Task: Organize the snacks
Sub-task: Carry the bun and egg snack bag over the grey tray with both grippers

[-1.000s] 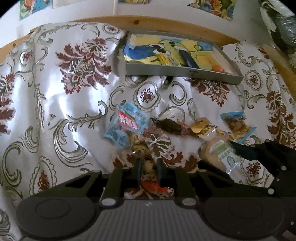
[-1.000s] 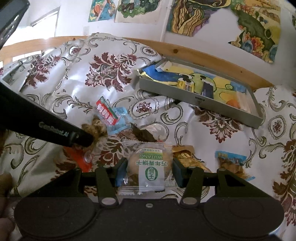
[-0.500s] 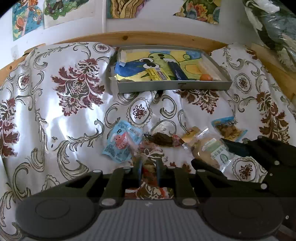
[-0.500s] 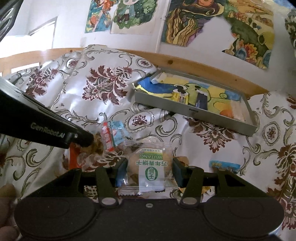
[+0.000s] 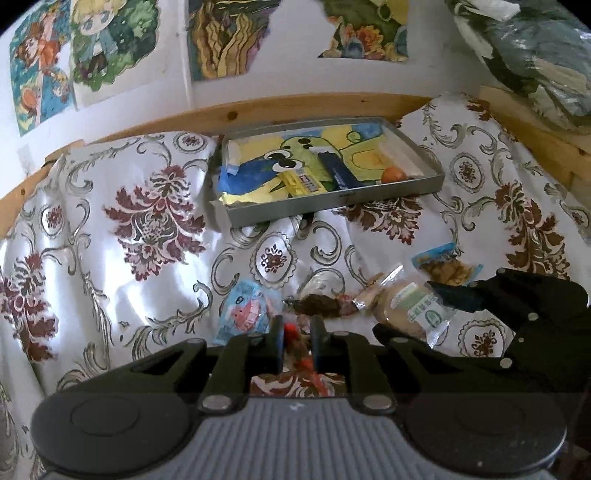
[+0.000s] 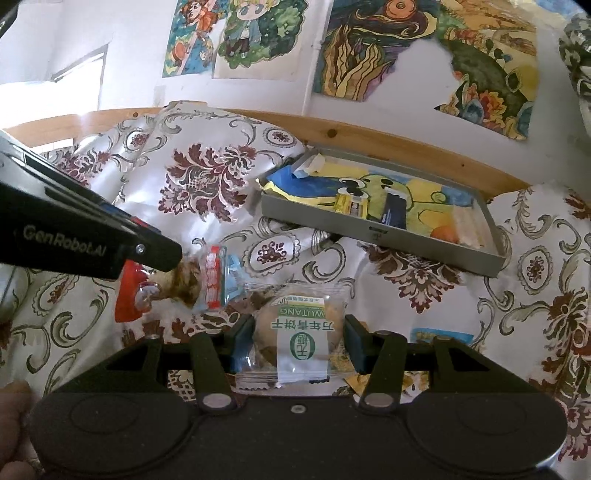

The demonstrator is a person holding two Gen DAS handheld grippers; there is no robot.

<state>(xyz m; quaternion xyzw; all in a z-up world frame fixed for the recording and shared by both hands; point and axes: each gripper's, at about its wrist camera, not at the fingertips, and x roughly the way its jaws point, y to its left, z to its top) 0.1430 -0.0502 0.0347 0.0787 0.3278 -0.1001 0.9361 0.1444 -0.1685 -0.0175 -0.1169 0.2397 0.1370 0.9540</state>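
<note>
Black fingers of my left gripper (image 5: 297,341) pinch a red-edged snack packet (image 6: 130,291); my right gripper (image 6: 299,341) clamps the round wrapped pastry (image 6: 297,332). Both are held near the grey tray (image 6: 373,230), over loose snacks on the patterned cloth (image 5: 110,236).

A glossy white cloth (image 5: 110,254) with dark red flowers and grey-green scrolls covers the whole surface, and it lies in soft folds; behind it runs a pale wooden board (image 6: 388,136) with small knots; above the board stands a white wall (image 6: 129,44); several colourful drawings (image 5: 225,33) are stuck on this wall, two with cartoon figures (image 6: 236,33) and others with yellow and green shapes, some with torn edges; at the right edge lies a dark green bundle in clear plastic (image 5: 535,55)
</note>
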